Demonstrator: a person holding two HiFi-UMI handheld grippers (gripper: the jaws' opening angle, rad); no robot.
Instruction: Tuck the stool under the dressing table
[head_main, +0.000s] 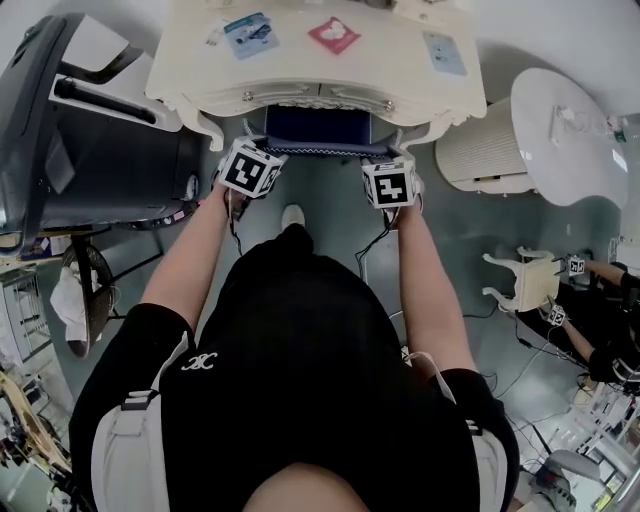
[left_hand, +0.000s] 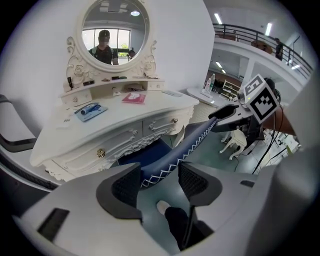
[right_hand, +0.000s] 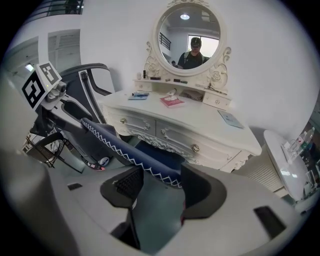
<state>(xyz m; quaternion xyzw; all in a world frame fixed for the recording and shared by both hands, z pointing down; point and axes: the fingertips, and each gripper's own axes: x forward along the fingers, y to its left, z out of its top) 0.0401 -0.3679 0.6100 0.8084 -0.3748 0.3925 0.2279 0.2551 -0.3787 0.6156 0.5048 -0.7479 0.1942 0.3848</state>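
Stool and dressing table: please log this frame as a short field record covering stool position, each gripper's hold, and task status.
stool: navy seat with white zigzag stitching, partly under the table's front edge, near edge sticking out
dressing table: white, ornate, with drawers
left gripper: jaws closed on the left end of the seat's near edge
right gripper: jaws closed on the right end of the same edge
task status: stool not yet fully tucked under
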